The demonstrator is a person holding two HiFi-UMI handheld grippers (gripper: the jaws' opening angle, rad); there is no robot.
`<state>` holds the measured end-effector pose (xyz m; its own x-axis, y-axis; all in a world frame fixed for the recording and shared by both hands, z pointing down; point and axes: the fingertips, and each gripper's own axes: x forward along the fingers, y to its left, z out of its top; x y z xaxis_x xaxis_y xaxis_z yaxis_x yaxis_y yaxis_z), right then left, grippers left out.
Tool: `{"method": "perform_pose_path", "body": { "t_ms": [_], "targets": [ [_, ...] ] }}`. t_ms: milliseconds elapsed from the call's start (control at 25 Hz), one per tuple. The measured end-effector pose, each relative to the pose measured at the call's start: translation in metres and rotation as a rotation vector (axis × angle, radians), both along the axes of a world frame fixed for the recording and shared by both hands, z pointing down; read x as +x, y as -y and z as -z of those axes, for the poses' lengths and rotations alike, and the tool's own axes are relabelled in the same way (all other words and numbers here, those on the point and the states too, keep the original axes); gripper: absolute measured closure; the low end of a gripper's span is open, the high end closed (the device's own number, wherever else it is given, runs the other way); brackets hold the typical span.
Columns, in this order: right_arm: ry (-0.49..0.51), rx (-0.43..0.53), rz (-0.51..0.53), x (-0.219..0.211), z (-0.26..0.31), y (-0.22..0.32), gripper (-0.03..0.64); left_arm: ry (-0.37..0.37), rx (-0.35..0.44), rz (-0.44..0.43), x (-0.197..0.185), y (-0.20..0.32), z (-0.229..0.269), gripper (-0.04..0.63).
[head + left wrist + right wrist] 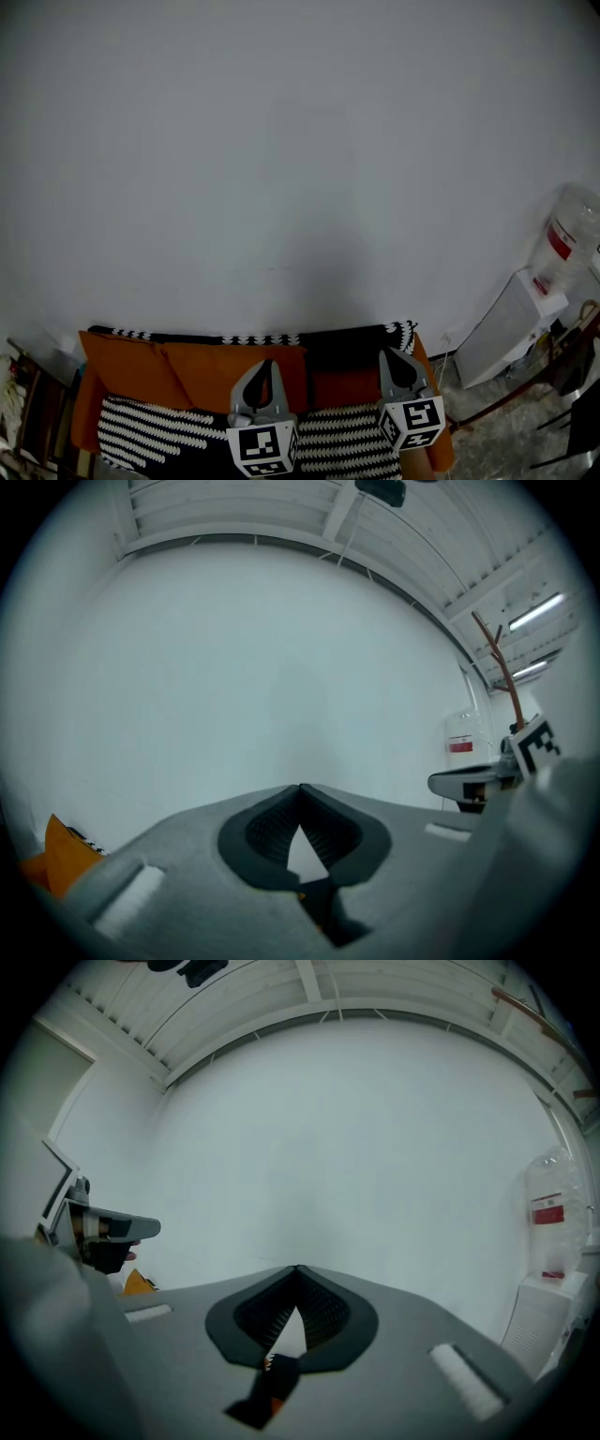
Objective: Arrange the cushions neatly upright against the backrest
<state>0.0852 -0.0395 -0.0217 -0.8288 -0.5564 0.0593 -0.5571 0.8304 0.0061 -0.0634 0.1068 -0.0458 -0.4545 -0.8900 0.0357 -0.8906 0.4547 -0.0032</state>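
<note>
In the head view a sofa (433, 375) stands at the bottom against a white wall, draped in a black-and-white patterned cover. Two orange cushions lean against its backrest, one at the left (117, 366) and one beside it (211, 370). My left gripper (263, 367) hovers in front of the second cushion, shut with nothing in it. Further right, my right gripper (395, 358) is over the cover, also shut and empty. In the left gripper view the shut left gripper (300, 787) faces the wall, with an orange cushion corner (58, 855) at the lower left. My right gripper (297, 1269) faces the wall too.
A white water dispenser (511, 328) with a clear bottle (570, 230) stands right of the sofa. A dark chair frame (562, 394) is at the far right and a wooden rack (28, 403) at the far left. The white wall (281, 141) fills most of the view.
</note>
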Motion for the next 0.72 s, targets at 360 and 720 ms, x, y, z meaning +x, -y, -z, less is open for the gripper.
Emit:
{"method": "perform_pose_path", "body": {
  "t_ms": [360,720],
  "targets": [
    [0.000,0.002,-0.007,0.0031,-0.0001,0.0005,0.608,0.004,0.003,-0.002,0.0015,-0.0010,0.0013,0.592],
    [0.001,0.005,-0.009,0.0049,-0.0001,-0.0068,0.607,0.002,0.010,0.000,0.0010,-0.0069,0.0013,0.592]
  ]
}}
